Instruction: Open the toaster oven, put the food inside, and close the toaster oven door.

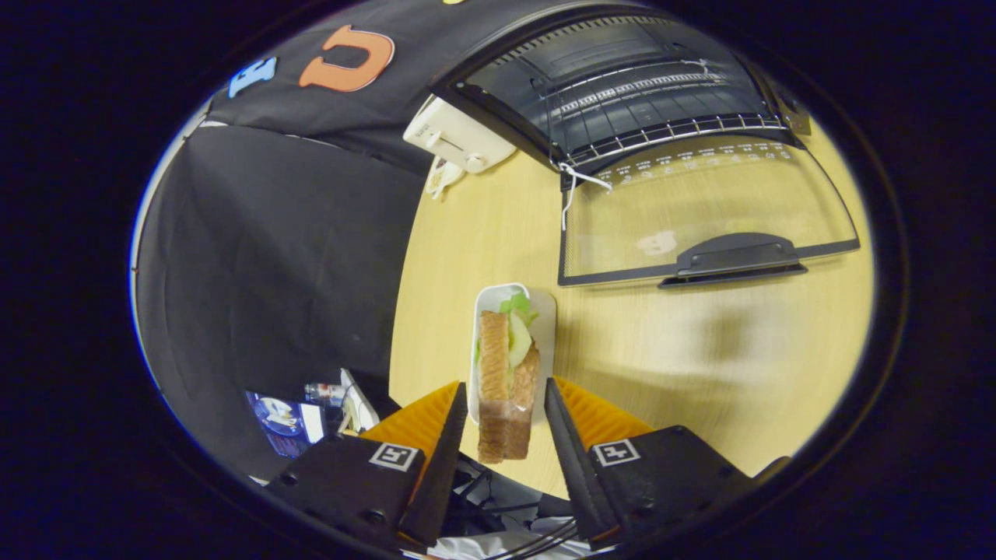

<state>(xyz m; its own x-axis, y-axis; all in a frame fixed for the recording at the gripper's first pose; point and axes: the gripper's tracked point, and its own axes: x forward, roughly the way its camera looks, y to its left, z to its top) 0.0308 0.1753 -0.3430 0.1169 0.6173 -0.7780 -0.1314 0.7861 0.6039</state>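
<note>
The gripper (506,420) holds its two fingers spread, one on each side of the sandwich (506,373), with a visible gap between each finger and the bread, so nothing is pinched yet. The sandwich stands on edge in a small white tray (545,311) that reaches away toward 12 o'clock from the fingertips, lettuce showing at its far end. The tray sits near the edge of the pale wooden table (700,350).

Beyond it, at about 1 o'clock, the toaster oven (622,85) is already open: its glass door (700,210) lies folded down flat over the table, handle (731,260) nearest the gripper, and the wire rack (661,132) is bare. At 11 o'clock a white switch box (455,136) rests by the oven's corner.

By my reading the opening step is done and the grasp on the food is in hand. Next the fingers must close evenly on the bread, lightly enough not to crush it, then lift and carry it over the door onto the rack.

The near end of the sandwich hangs past the table edge in this view, so whether it rests fully in the tray is unclear. The oven's top is cut off, and the clutter below the table is too dim to identify.
</note>
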